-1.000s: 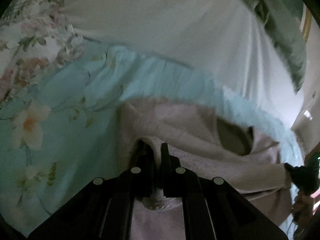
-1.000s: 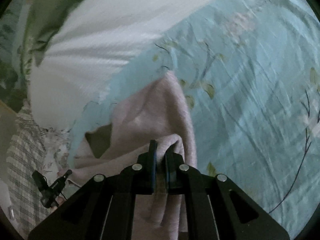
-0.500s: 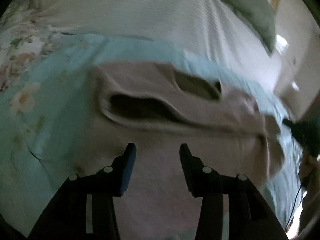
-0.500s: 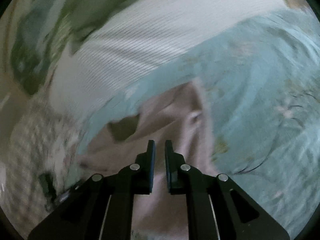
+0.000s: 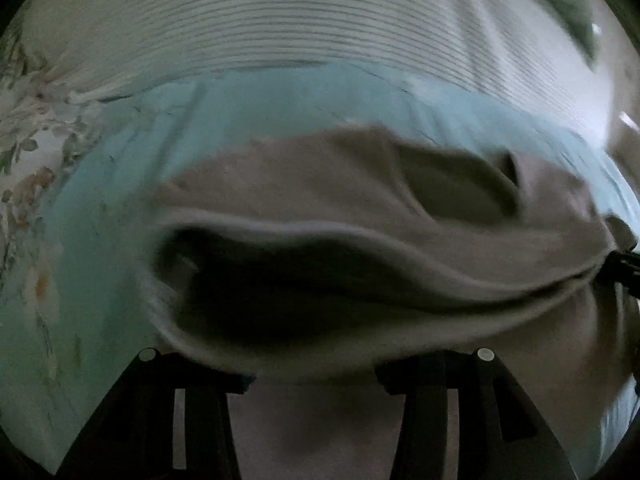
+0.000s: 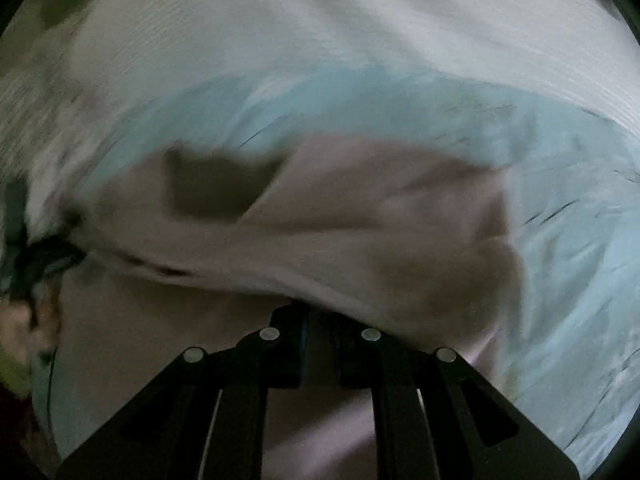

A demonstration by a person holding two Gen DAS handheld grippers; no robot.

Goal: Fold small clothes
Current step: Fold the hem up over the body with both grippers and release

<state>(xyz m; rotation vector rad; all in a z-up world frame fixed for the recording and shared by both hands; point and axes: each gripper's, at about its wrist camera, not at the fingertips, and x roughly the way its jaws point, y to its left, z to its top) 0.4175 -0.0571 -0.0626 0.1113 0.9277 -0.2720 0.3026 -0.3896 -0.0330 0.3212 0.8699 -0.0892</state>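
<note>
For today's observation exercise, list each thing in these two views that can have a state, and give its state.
pink garment: lying on the bed, partly folded over, an opening gaping.
left gripper: open, fingertips hidden under a fold.
right gripper: shut, cloth over its tips; a grip cannot be told.
blue floral sheet: spread, wrinkled.
white ribbed blanket: spread behind.

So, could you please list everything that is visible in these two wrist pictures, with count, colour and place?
garment: one, pale pink, lying rumpled on the bedsheet, near edge draped over both grippers' fingertips
bedsheet: one, light blue with flowers, under the garment
white ribbed cover: one, beyond the bedsheet
left gripper: one, black, jaws apart, tips hidden under fabric
right gripper: one, black, jaws nearly together, tips under a fold
</note>
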